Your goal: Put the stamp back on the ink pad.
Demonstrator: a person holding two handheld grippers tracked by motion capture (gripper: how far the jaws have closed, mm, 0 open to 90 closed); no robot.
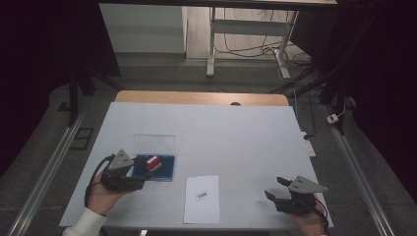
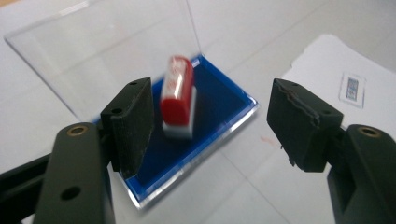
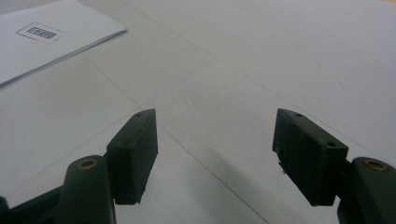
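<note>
Table (image 1: 246,132) mid bare; stamp (image 2: 177,95) btwn fingers (image 2: 133,123).

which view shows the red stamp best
The left gripper view: the red stamp stands close up on the blue ink pad, between the open left tongs. The high view shows it small and far off.

A white sheet of paper (image 1: 202,199) with a small printed label (image 1: 202,195) lies flat near the front edge of the white-covered bench (image 1: 236,132). Beyond the bench's far wooden edge stand a metal frame (image 1: 246,29) and loose cables (image 1: 251,49) on the floor.
</note>
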